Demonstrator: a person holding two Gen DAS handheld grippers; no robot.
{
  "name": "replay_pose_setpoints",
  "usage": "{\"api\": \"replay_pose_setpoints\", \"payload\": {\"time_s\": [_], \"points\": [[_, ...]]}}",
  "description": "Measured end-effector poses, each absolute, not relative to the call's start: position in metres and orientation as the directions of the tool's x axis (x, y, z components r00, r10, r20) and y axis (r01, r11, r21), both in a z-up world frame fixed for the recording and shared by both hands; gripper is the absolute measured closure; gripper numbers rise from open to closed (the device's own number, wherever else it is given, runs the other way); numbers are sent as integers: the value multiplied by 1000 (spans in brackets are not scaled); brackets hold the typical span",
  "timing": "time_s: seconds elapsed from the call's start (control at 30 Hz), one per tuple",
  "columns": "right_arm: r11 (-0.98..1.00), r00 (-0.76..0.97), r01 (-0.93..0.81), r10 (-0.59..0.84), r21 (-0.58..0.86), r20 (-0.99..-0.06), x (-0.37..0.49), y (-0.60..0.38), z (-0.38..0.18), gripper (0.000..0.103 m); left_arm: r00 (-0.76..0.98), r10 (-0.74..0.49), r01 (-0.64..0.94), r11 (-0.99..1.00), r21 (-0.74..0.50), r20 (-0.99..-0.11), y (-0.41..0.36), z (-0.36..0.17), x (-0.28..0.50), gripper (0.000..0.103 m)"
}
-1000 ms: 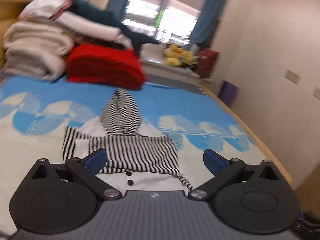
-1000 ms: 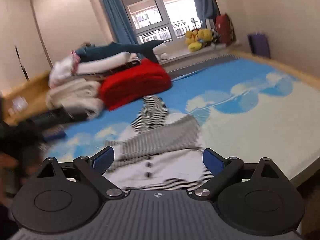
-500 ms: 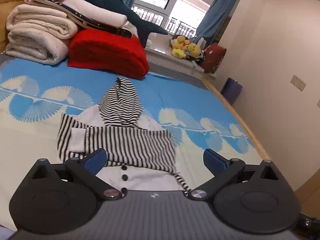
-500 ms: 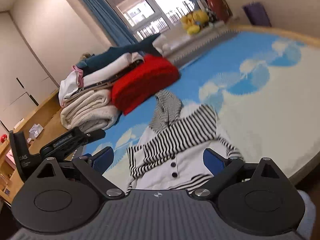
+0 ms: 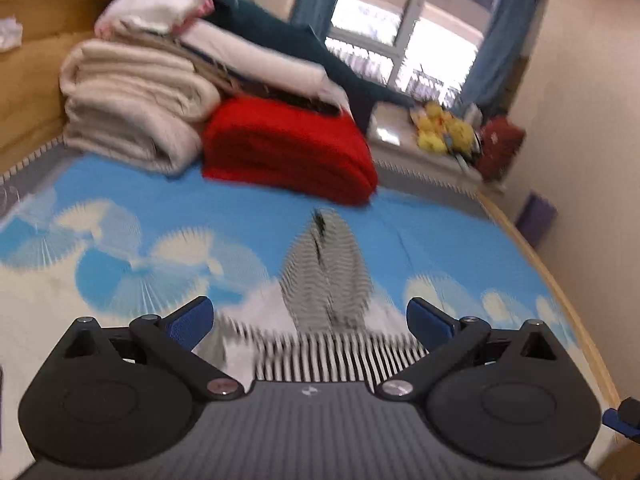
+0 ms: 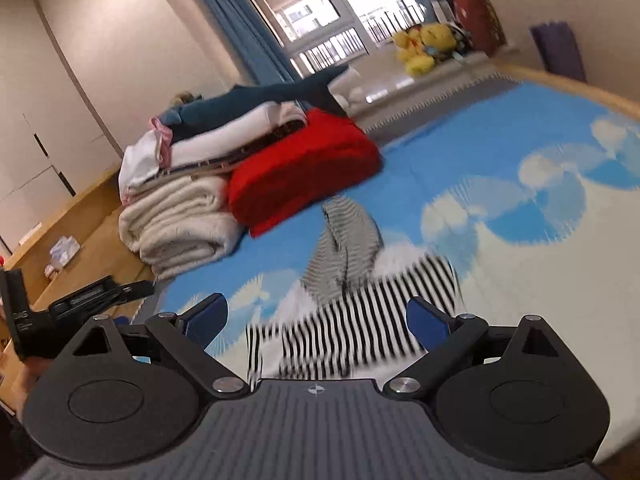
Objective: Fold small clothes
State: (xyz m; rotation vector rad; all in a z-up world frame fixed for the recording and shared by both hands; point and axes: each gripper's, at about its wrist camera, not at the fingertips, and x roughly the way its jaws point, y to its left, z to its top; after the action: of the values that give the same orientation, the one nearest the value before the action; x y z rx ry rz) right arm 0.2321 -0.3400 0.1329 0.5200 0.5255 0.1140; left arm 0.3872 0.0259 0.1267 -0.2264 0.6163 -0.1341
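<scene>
The striped hooded garment (image 5: 326, 276) lies flat on the bed (image 5: 120, 240), its hood pointing far toward the cream blankets (image 5: 132, 108) at left and red blanket (image 5: 288, 148), with both left gripper (image 5: 310, 322) and right gripper (image 6: 316, 320) fingers spread and empty over its near edge.

both wrist views low over the bed (image 5: 120, 248), facing the window (image 6: 320, 12), sharing the striped hoodie (image 5: 328, 272) close ahead and red blanket (image 6: 304, 168) beyond
</scene>
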Motion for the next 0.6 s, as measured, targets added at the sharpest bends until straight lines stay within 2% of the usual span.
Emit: {"api": "replay_pose_setpoints", "payload": {"time_s": [0.13, 0.23, 0.3, 0.37, 0.47, 0.6], "points": [[860, 917, 37, 173, 509, -358, 305, -355, 160, 6, 843, -138, 38, 980, -198, -521, 36, 150, 454, 0], [857, 955, 83, 78, 509, -287, 380, -361, 160, 1, 849, -142, 34, 976, -215, -510, 29, 137, 522, 0], [867, 935, 137, 47, 479, -352, 446, -363, 140, 1, 843, -168, 52, 971, -233, -511, 21, 113, 565, 0], [855, 892, 198, 46, 480, -450, 512, -366, 102, 1, 802, -168, 45, 974, -222, -573, 11, 72, 613, 0], [860, 862, 228, 41, 457, -506, 581, -364, 36, 2, 708, -231, 104, 969, -225, -667, -5, -1, 671, 0], [880, 796, 195, 116, 432, -595, 649, -349, -52, 2, 647, -248, 99, 965, -242, -721, -18, -83, 726, 0]]}}
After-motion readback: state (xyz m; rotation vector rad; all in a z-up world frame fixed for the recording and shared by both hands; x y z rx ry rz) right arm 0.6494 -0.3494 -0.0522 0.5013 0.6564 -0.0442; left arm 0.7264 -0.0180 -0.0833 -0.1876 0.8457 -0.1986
